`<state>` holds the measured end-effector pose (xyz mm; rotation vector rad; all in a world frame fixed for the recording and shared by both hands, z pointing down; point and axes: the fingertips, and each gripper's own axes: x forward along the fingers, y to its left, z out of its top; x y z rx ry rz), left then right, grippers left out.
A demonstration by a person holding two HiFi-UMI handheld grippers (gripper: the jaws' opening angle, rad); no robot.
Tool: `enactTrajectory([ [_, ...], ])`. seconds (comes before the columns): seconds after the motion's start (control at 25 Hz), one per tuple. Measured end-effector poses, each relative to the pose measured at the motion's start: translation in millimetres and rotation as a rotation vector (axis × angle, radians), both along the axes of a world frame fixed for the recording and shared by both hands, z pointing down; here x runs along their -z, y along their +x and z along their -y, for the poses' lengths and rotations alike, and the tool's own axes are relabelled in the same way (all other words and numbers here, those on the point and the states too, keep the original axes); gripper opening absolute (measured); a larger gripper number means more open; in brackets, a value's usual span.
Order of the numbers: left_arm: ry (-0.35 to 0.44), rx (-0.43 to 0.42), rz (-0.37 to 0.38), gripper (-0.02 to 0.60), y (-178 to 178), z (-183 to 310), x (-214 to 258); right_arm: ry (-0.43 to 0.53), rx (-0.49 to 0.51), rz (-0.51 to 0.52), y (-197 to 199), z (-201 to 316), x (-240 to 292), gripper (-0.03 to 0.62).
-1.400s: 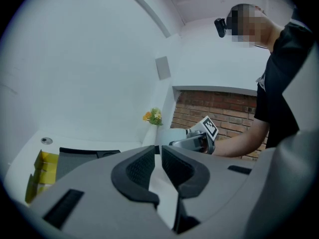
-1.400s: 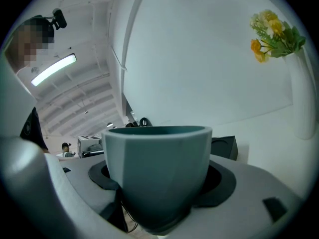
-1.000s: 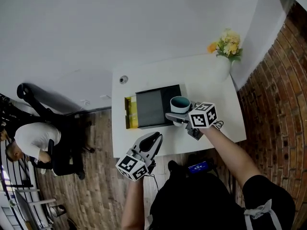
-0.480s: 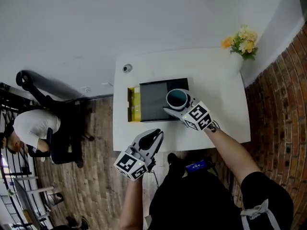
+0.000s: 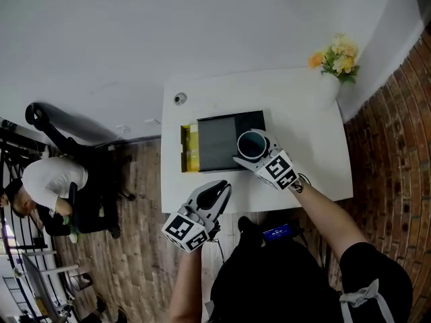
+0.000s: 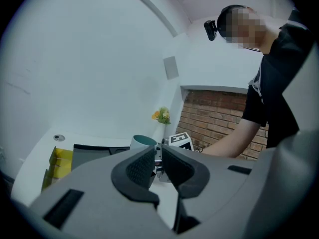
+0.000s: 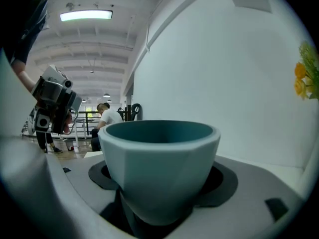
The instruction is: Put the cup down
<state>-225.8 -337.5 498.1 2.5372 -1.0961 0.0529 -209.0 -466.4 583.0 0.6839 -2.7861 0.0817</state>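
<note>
Free room: bare white tabletop (image 5: 313,143) to the right of the dark tray (image 5: 215,143), a strip along the near edge, and a band behind the tray up to the white wall (image 5: 202,32). Obstacles: the tray, with a yellow item (image 5: 188,148) against its left side, fills the middle; a small round fitting (image 5: 180,99) sits back left, a vase of flowers (image 5: 335,62) back right, and the brick wall (image 5: 394,147) closes the right side. Occupied: the right hand-held gripper (image 5: 250,151), clamped on the cup (image 5: 252,142), over the tray's right end; the left hand-held gripper (image 5: 217,190), jaws together, at the near edge.
</note>
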Motion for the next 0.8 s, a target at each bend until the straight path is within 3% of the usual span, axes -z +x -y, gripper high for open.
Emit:
enactTrajectory([
  [0.16,0.008,0.001,0.002,0.035,-1,-3,3,-0.037,0.001,-0.006,1,0,-3,0.394],
  [0.32,0.018,0.006,0.005,0.037,-2,-7,5,-0.054,-0.007,-0.007,6,-1,-4,0.485],
  [0.8,0.025,0.012,-0.002,0.037,-7,-13,7,-0.097,-0.018,-0.053,37,-21,-5,0.488],
])
